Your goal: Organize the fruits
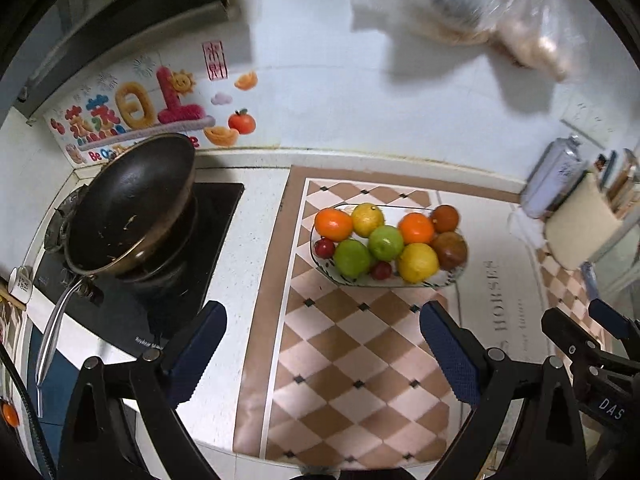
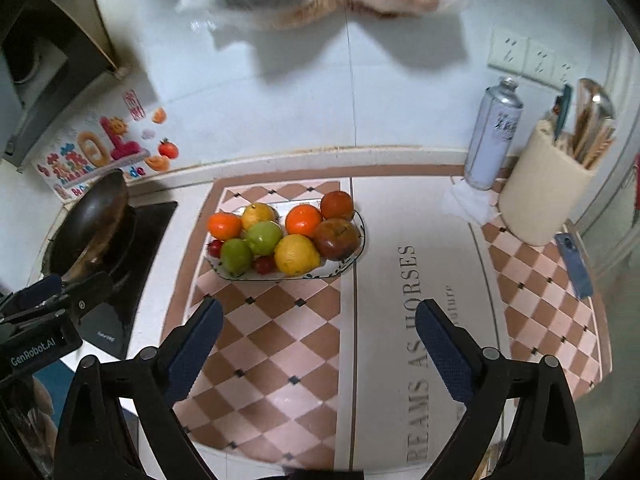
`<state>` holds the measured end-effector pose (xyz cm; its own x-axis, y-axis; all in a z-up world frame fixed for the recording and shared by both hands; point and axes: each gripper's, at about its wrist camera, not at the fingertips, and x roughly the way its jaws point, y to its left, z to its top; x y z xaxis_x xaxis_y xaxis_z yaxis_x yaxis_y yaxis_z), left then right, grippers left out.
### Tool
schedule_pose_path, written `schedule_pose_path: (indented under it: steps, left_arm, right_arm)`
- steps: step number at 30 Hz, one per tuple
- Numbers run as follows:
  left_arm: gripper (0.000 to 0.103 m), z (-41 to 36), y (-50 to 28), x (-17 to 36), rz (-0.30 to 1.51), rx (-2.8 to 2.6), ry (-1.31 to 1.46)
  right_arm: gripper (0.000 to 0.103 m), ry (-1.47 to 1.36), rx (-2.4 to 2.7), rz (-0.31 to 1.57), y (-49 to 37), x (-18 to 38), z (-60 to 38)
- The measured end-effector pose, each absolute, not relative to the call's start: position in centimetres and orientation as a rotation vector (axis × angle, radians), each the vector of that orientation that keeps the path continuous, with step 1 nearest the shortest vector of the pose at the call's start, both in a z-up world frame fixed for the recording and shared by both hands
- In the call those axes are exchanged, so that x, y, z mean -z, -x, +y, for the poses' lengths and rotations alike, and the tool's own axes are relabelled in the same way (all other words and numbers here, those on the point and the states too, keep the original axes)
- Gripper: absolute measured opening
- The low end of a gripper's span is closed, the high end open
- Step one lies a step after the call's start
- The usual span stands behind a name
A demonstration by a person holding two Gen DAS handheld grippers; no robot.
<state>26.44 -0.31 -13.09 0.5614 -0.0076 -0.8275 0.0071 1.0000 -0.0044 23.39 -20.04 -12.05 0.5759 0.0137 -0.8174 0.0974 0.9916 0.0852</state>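
Nearest to us in both wrist views are our own blue-padded fingers, spread wide with nothing between them: the left gripper [image 1: 322, 344] and the right gripper [image 2: 320, 340] both stand fully apart over the checkered mat [image 1: 340, 380], clear of everything. From the right wrist view we also see the left gripper low at the left edge, beside the stove.

Beyond the fingertips, well apart from both grippers, sits the glass fruit plate [image 2: 352, 256] on the mat, between the wok [image 1: 128, 204] and the utensil holder [image 2: 544, 196]. It is heaped: two oranges [image 2: 225, 225], two lemons [image 2: 297, 255], two green fruits [image 2: 263, 237], two dark red apples [image 2: 337, 239] and a few small red fruits [image 2: 216, 247].

We judge the round fruits firm and moderately heavy, with smooth skins that can slip or roll, so we would close across the widest part of one fruit, pads on opposite sides, with gentle pressure. The small red ones look softer and easier to bruise. The plate seems thin, rigid and breakable; it is better lifted by the rim with both grippers or not at all. Since the pile is packed tight, pulling one fruit may send its neighbours rolling.
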Motion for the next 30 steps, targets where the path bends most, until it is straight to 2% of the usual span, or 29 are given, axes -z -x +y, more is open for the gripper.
schedule_pose_path:
  steps: [17,30]
  left_arm:
    - [0.099,2.1,-13.0,5.6,0.838,0.071,-0.023]
    - [0.099,1.4,-9.4,4.0,0.798,0.057,-0.011]
  right_arm:
    - [0.101,-0.117,0.068,0.812,-7.8,2.8,-17.1]
    - [0.101,-0.115,0.027,0.769,-4.6,-0.4,-17.4]
